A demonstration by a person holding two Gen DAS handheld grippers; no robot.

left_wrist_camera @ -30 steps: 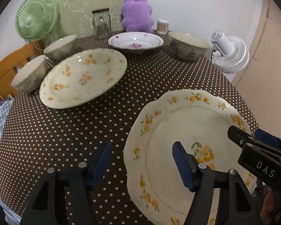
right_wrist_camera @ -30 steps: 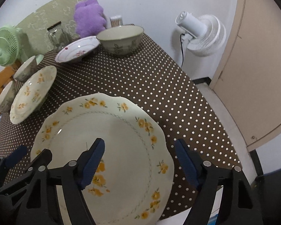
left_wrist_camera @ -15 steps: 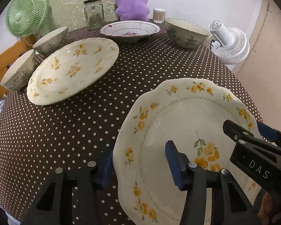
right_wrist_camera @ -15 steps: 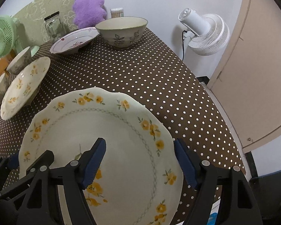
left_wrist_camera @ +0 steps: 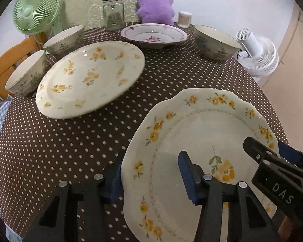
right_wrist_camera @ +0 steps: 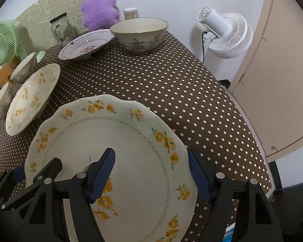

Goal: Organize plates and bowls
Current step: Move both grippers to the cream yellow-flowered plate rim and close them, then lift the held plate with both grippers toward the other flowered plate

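Observation:
A large scalloped plate with yellow flowers (left_wrist_camera: 204,133) (right_wrist_camera: 119,139) sits near the table's front edge, between both grippers. My left gripper (left_wrist_camera: 151,173) is open; one finger is over the plate, the other outside its left rim. My right gripper (right_wrist_camera: 151,173) is open and straddles the plate's right rim. A second yellow-flower plate (left_wrist_camera: 91,76) (right_wrist_camera: 32,96) lies at the left. A pink-flower plate (left_wrist_camera: 153,35) (right_wrist_camera: 86,44) is at the back. Three leaf-pattern bowls stand around: two at left (left_wrist_camera: 64,40) (left_wrist_camera: 26,74), one at back right (left_wrist_camera: 216,42) (right_wrist_camera: 139,34).
The table has a brown polka-dot cloth (left_wrist_camera: 60,141) (right_wrist_camera: 181,84). At the back stand a glass jar (left_wrist_camera: 113,13), a purple plush toy (left_wrist_camera: 155,3), a toothpick holder (left_wrist_camera: 184,19) and a green fan (left_wrist_camera: 37,6). A white fan (right_wrist_camera: 226,34) stands beside the table at right. A wooden chair (left_wrist_camera: 8,60) is at left.
Both grippers have moved forward onto the near plate, so each now straddles a side of its rim. The plate looks slightly raised and shifted. Jaws remain open.

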